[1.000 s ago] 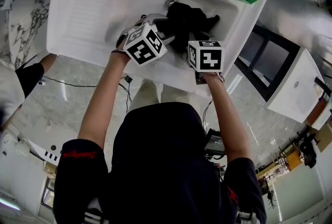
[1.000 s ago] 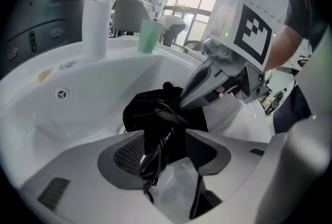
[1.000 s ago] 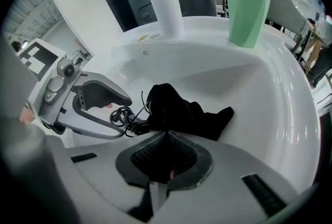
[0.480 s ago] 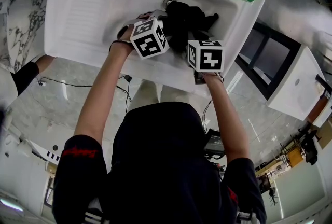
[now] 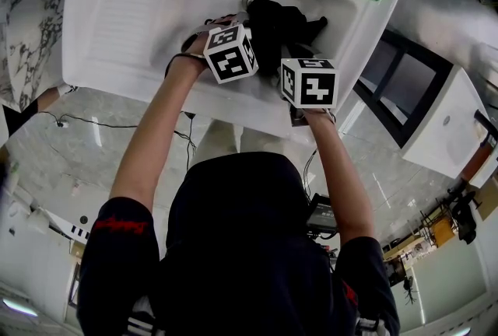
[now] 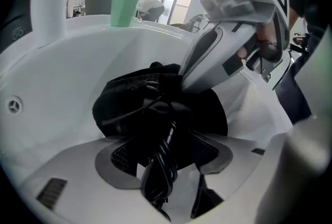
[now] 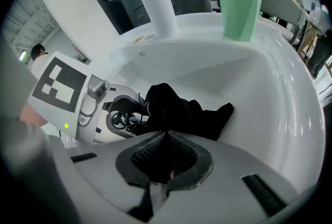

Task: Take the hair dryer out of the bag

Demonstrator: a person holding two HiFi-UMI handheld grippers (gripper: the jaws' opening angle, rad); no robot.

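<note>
The left tongs [image 6: 167, 153] have just been opening and are spread wide; a coiled black cord [image 6: 158, 179] lies between them, ungripped. The right tongs [image 7: 166, 158] are clamped on the black bag [image 5: 282, 22], seated in the sink [image 5: 132, 8] at upper centre. The hair dryer body cannot be made out.

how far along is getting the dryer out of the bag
Early. Done: the right gripper is shut on the black bag in the sink. In hand: the left gripper has just been opening its jaws, a coiled black cord between them, unpinched. Left: no dryer body shows outside the bag yet.
</note>
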